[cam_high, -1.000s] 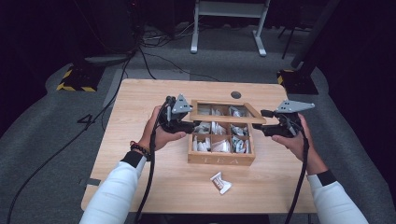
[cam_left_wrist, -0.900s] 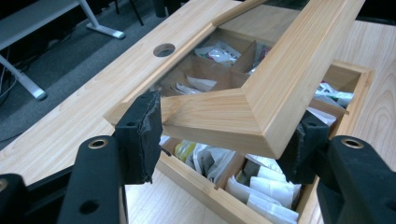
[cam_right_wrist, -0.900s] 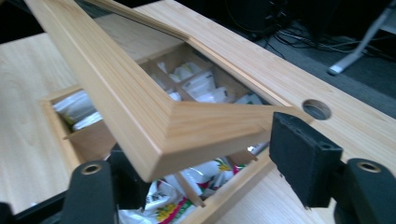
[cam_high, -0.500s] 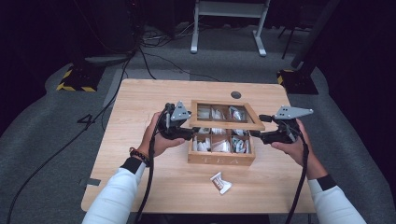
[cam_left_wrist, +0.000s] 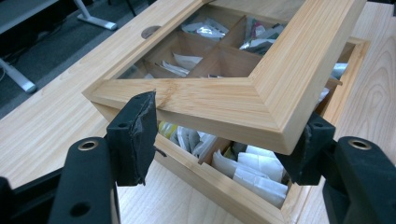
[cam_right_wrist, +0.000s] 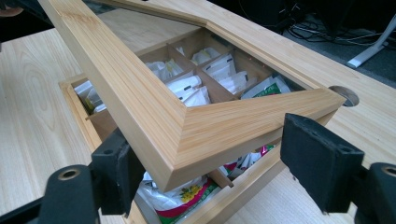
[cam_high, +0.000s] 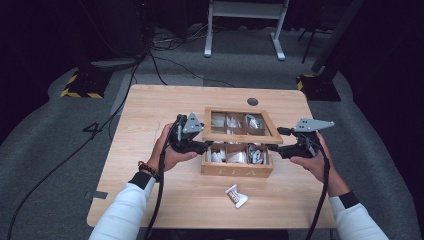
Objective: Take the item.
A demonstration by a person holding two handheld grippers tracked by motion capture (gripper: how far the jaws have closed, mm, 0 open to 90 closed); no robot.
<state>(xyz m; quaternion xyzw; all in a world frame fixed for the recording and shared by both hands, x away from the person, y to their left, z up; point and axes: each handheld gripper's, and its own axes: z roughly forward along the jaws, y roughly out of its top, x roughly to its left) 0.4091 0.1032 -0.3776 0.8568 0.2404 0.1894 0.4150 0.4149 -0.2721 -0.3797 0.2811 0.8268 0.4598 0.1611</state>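
**While both my grippers flank a raised box lid**

As I look down from the high view, a wooden box [cam_high: 237, 165] with compartments sits mid-table [cam_high: 150, 110], its framed lid [cam_high: 241, 126] lifted above it and tilted. My left gripper [cam_high: 204, 145] meets the lid's left front corner; my right gripper [cam_high: 272, 148] meets the right front corner. One loose sachet [cam_high: 236, 195] lies on the table just in front of the box.

Through the left gripper view, the lid's corner [cam_left_wrist: 261, 107] hangs between my two black jaws, above the open box [cam_left_wrist: 224, 184]. The jaws have just been opening. One pad sits at the lid's edge on the left; the other reaches under the corner on the right. I cannot tell whether they press on the wood. White sachets [cam_left_wrist: 252, 170] fill the compartments below.

Through the right gripper view, the lid's other corner [cam_right_wrist: 196, 135] lies between spread jaws that have just been opening. The right-hand pad stands clear of the wood; the left-hand one sits just beside it. Sachets [cam_right_wrist: 180, 196] show beneath the lid.
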